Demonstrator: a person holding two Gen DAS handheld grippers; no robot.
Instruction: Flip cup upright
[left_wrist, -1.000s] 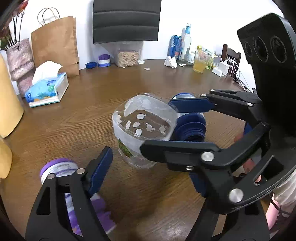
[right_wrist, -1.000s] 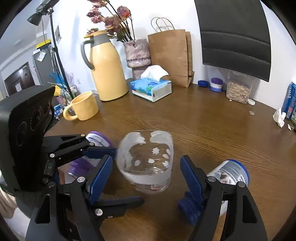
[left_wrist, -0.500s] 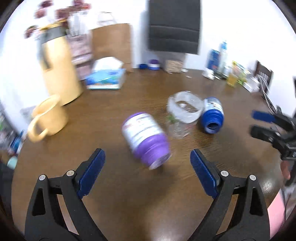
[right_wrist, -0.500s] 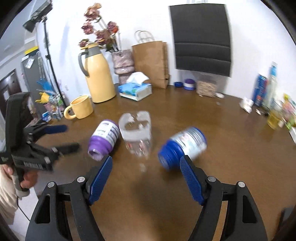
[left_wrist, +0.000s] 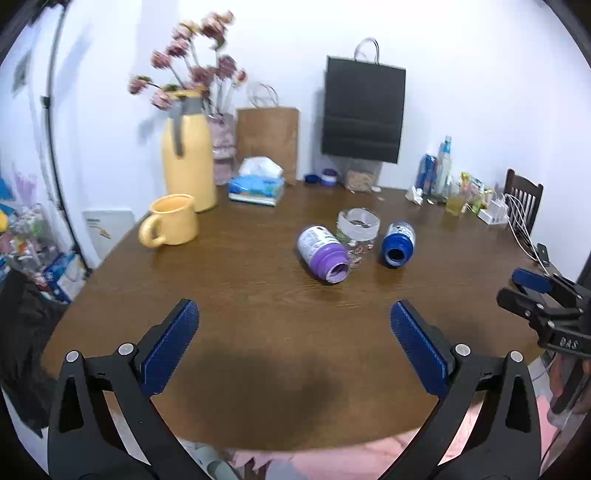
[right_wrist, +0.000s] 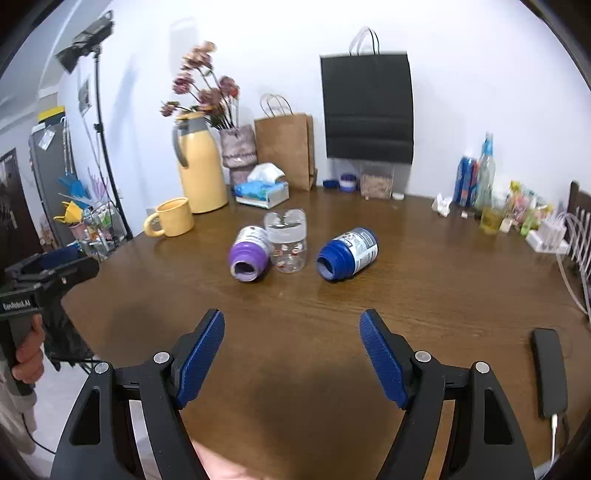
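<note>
Both grippers withdrawn, clear cup (right_wrist: 286, 242) upright, 2 bottles toppled

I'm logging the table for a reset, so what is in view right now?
clear cup: 1, transparent, upright mid-table
purple bottle: 1, lying left of the cup
blue bottle: 1, lying right of the cup
mug: 1, yellow, left
thermos: 1, yellow, behind mug
tissue box: 1, blue, back
paper bags: 2, brown and black, back
left gripper: open, empty
right gripper: open, empty

Bright, even light; fisheye-warped edges
</note>
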